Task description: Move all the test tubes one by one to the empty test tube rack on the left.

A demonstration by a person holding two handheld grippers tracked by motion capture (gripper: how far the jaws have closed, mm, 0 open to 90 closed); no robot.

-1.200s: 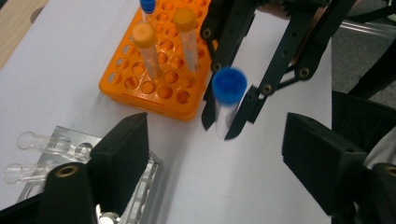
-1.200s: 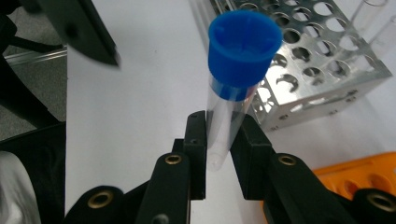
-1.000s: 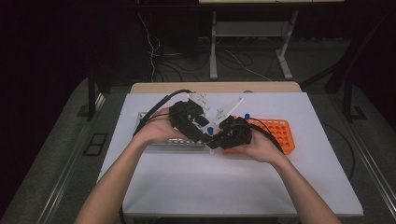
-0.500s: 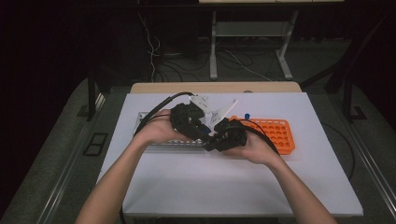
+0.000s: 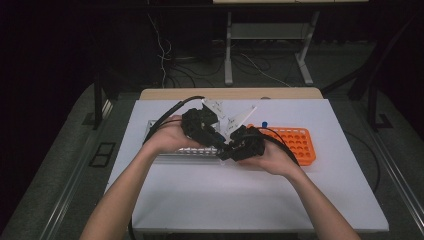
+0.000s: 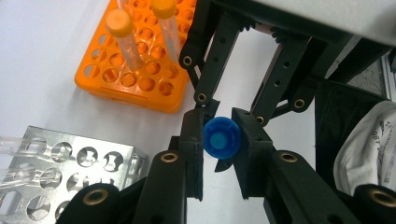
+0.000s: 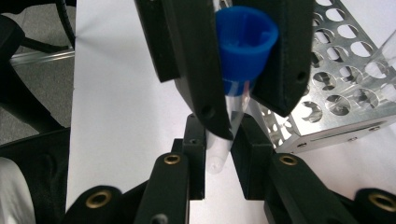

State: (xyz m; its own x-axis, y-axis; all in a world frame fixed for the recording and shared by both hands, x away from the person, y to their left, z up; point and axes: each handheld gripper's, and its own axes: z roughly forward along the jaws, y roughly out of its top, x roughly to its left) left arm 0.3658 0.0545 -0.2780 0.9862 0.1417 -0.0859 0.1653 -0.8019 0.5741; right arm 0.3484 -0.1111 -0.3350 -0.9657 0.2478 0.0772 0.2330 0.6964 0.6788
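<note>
A clear tube with a blue cap (image 6: 222,140) is held between both grippers above the white table (image 5: 250,200). My left gripper (image 6: 220,148) is shut on the blue cap (image 7: 245,44). My right gripper (image 7: 218,161) is shut on the tube's clear lower end (image 7: 217,156). In the high view the left gripper (image 5: 220,144) and the right gripper (image 5: 229,153) meet tip to tip at the table's middle, just in front of the metal rack (image 5: 170,150). There the tube itself is hidden by the jaws.
An orange rack (image 5: 300,145) stands to the right, holding one blue-capped tube (image 5: 264,124) and two orange-capped tubes (image 6: 119,23). The metal rack (image 6: 60,158) has clear tubes (image 6: 14,144) in it. Cables trail back from both grippers over the table's far edge.
My right gripper has shifted slightly left, closer against the left gripper. Both stay closed on the same tube.
</note>
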